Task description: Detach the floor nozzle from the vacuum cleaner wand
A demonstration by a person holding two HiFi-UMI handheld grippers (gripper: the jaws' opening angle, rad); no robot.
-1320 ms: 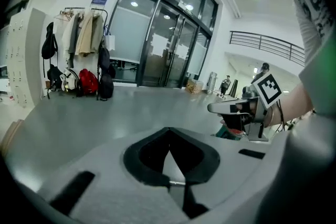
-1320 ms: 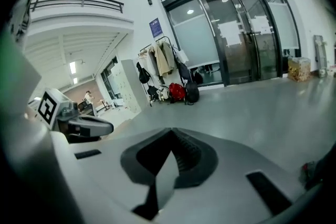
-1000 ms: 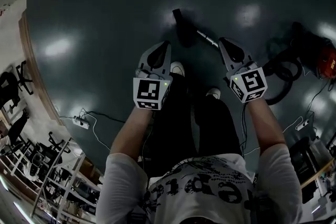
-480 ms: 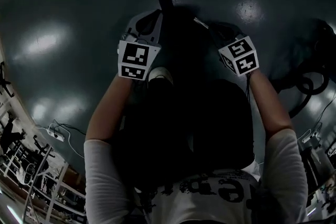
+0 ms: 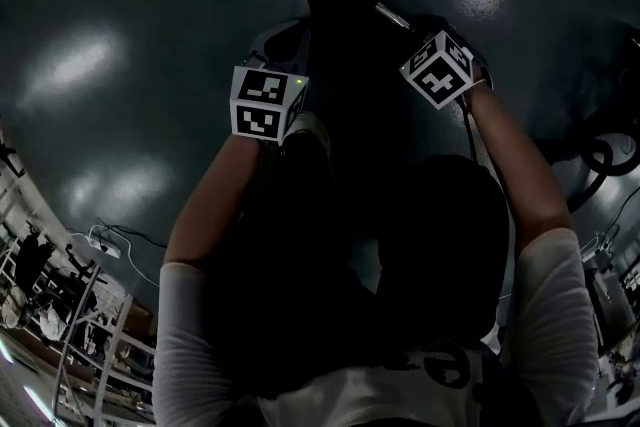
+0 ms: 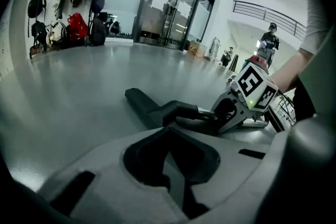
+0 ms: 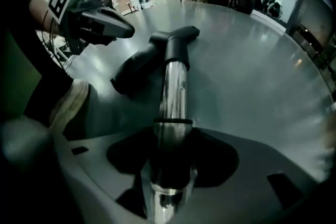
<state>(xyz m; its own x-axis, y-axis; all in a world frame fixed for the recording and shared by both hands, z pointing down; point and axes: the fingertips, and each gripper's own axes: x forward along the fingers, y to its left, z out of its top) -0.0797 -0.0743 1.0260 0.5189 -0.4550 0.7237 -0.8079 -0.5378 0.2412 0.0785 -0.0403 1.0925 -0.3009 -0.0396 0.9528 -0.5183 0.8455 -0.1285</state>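
Because the floor nozzle [image 7: 139,65] lies flat on the grey floor [image 7: 252,76], the operator crouches with both tongs held low, one on each side of the joint. The right tongs [image 7: 170,162] have just been opening. Their jaws stand wide apart and straddle the chrome wand [image 7: 172,92], which runs up the middle of the gap with no clamping pressure evident. This position is judged to prepare a hold on the tube just behind the socket, so the wand is restrained during separation. The left tongs [image 6: 170,157] are fully closed and carry nothing. They point at the nozzle's neck from the opposite side and remain apart from it, probably to brace the nozzle or push it off. The nozzle is matt black. It has a long, flat, bar-shaped head and an angled neck ending in a black collar sleeved over the end of the polished tube. It is still attached. In the head view it lies just beyond the two tongs, mostly in shadow.
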